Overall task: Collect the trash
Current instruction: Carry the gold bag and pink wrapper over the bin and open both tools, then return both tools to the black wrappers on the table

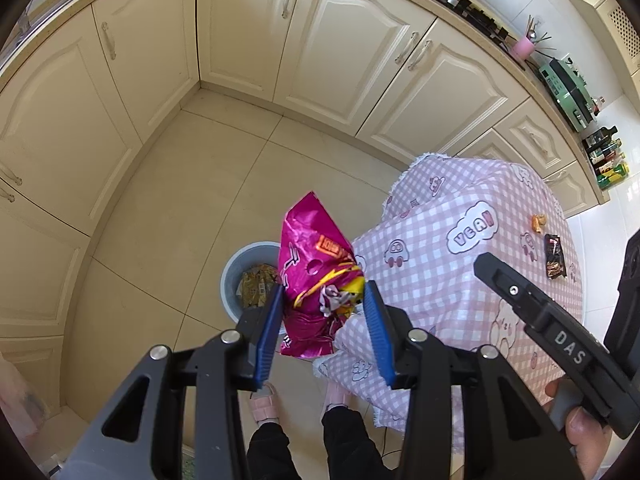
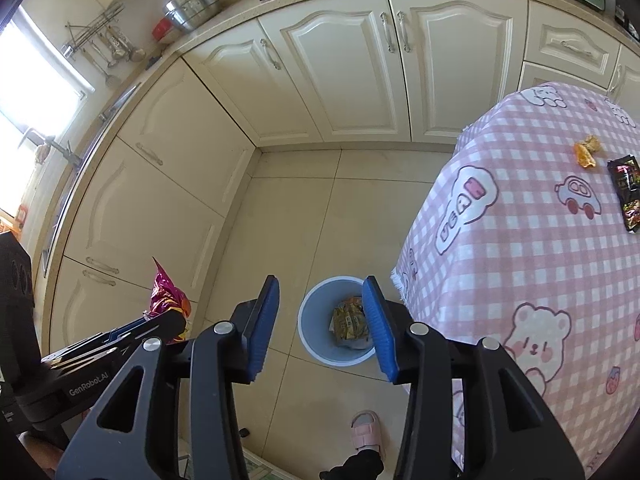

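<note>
A crumpled magenta foil snack bag (image 1: pixel 316 276) is clamped between the blue pads of the left hand-held gripper (image 1: pixel 322 300), above the floor and partly over a round blue-grey plastic waste bin (image 2: pixel 340 322). A yellowish wrapper (image 2: pixel 350 322) is seen lying inside the bin. The right hand-held gripper (image 2: pixel 320 312) is held over the bin with its jaws parted and nothing between them. On the desk draped in pink checked cloth (image 2: pixel 520 240), an orange scrap (image 2: pixel 586 152) and a dark wrapper (image 2: pixel 628 196) are left.
</note>
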